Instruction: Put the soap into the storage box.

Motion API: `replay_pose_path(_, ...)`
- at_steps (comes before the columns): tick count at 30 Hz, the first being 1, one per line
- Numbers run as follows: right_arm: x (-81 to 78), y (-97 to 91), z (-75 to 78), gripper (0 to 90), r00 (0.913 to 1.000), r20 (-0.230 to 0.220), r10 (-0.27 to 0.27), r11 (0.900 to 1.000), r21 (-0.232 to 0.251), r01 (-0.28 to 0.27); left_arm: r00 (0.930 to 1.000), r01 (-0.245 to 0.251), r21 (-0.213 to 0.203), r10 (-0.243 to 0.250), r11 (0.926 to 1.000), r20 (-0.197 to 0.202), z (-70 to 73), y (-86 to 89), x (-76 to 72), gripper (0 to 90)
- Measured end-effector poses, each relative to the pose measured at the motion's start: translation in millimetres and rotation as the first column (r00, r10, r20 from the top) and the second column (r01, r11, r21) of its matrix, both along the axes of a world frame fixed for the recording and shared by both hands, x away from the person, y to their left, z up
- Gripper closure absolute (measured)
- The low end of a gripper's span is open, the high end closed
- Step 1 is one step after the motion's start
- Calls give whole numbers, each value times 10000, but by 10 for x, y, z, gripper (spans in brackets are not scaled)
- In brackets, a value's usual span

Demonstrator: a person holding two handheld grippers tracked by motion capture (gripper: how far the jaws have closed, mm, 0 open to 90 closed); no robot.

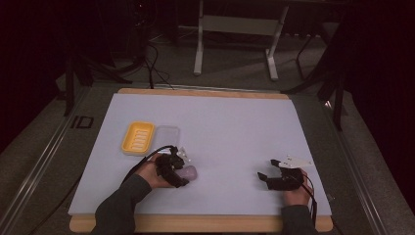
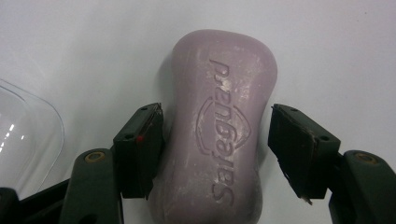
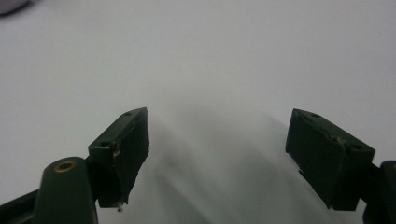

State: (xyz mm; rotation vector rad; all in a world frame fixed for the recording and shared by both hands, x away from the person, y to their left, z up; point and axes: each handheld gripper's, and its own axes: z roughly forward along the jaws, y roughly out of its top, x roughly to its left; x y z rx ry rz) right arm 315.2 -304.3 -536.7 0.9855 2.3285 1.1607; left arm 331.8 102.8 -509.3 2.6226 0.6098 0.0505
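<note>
Surface: white mat [image 1: 235, 127] over a wooden table [image 1: 205, 223].
Room: dark, grey floor.
Left gripper [image 2: 215, 133]: jaws spread, straddling a purple Safeguard soap bar [image 2: 219, 135].
Right gripper [image 3: 217, 149]: spread, empty.
Nearby: yellow soap dish [image 1: 138, 137], clear lid [image 1: 166, 135].

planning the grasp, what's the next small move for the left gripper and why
Probably close the left gripper: the purple bar of soap lies flat on the white table between its open jaws, one jaw near its side, the other with a visible gap.

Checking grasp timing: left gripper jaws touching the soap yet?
Apart. Left gripper view: left gripper open astride the purple soap bar, white table visible between right jaw and soap; left jaw close.
</note>
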Motion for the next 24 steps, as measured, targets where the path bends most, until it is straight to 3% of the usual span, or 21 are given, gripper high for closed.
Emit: replay_pose_path(24, 0, 9, -2, 211, 10000, -11, 22, 10000, -81, -22, 9991, 79, 563, -103, 9984, 410, -8, -48, -36, 384)
